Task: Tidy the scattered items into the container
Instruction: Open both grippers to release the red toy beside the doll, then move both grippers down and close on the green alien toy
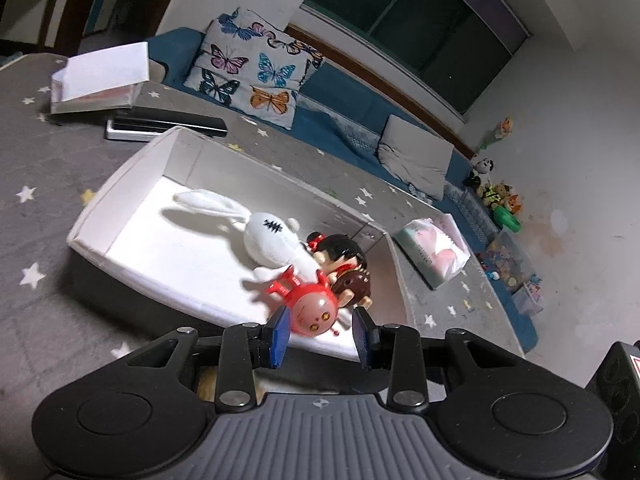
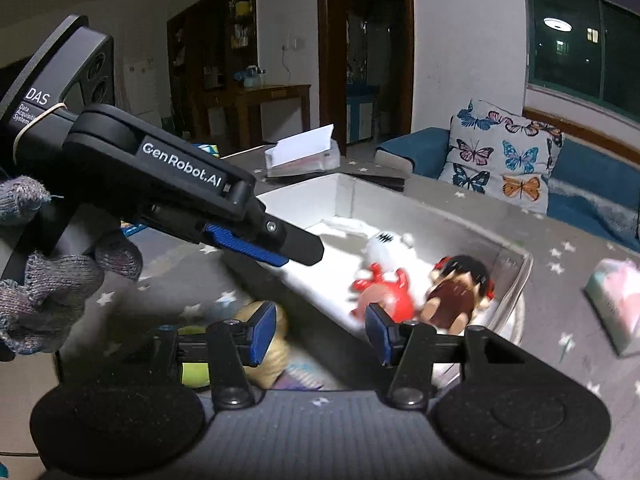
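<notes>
A grey star-patterned mat (image 1: 36,184) is seen covering the surface, and on it a wide, shallow white box (image 1: 120,184) is set — the container. Behind it a blue sofa (image 1: 340,96) with a butterfly-print cushion (image 1: 248,68) is visible, and a pastel-wrapped packet (image 1: 434,252) lies on the mat beside the box. Inside the box, toward its near end, three toys are crowded together, touching: a white plush rabbit (image 1: 268,236), a dark-haired doll in a brown dress (image 2: 456,296) and a red round-headed figure (image 1: 312,308). The left gripper (image 1: 322,336) is held just above the near rim, its blue-padded jaws standing apart with the red figure seen between them; no pad is pressed on it. The right gripper (image 2: 322,334) is held beside it, gripped by a grey knit glove (image 2: 52,292), jaws likewise apart and empty. Below its left pad, outside the box, a tan plush toy (image 2: 276,344) is partly seen — blurred.
</notes>
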`<state>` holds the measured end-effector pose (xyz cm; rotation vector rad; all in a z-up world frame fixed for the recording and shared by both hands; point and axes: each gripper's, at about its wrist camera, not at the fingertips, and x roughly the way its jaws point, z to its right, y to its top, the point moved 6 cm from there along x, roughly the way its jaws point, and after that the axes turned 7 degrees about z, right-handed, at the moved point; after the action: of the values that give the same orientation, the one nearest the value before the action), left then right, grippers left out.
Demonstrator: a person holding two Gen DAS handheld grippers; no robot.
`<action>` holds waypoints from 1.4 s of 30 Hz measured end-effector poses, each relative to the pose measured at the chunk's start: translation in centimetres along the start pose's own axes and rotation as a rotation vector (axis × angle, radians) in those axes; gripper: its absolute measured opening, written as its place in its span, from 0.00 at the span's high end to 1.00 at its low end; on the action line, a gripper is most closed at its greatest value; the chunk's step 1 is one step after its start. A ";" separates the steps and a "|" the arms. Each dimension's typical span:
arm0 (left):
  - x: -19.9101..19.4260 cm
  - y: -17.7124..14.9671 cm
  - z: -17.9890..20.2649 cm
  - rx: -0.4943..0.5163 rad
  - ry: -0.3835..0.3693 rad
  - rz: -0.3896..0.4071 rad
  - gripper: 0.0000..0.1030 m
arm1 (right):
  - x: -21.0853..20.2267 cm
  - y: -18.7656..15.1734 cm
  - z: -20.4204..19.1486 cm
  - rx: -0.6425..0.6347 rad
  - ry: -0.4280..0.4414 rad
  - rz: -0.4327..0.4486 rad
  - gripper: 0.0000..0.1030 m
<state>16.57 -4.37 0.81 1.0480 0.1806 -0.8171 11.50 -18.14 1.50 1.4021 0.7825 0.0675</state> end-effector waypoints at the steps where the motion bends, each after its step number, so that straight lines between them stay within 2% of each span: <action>1: -0.3 -0.3 -0.1 -0.001 0.006 0.003 0.65 | -0.2 -0.3 -0.3 0.006 0.004 0.000 0.51; 5: -1.9 -1.5 -1.1 -0.002 0.035 0.024 0.65 | -0.5 -1.5 -1.6 0.022 0.029 -0.006 0.50; 8: -3.2 -2.2 -1.9 -0.002 0.072 0.053 0.65 | -0.6 -2.2 -2.4 0.025 0.040 -0.008 0.43; 13: -4.7 -3.6 -3.2 -0.027 0.103 0.071 0.65 | -0.2 -3.0 -4.0 0.042 0.064 -0.015 0.40; 18: -5.8 -4.8 -4.4 -0.055 0.113 0.072 0.65 | 0.5 -3.9 -5.2 0.054 0.083 -0.028 0.33; 26: -6.3 -6.0 -6.1 -0.125 0.108 0.066 0.65 | 2.4 -5.3 -6.7 0.073 0.114 -0.077 0.29; 39: -5.7 -6.5 -7.1 -0.185 0.074 0.049 0.65 | 4.7 -6.1 -8.2 0.077 0.118 -0.101 0.31; 42: -5.5 -6.6 -7.3 -0.196 0.067 0.045 0.65 | 4.8 -6.1 -8.3 0.074 0.111 -0.098 0.37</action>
<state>10.00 2.91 -4.82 0.8923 0.2876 -0.7088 8.37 -10.07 -5.79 1.4370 0.9529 0.0411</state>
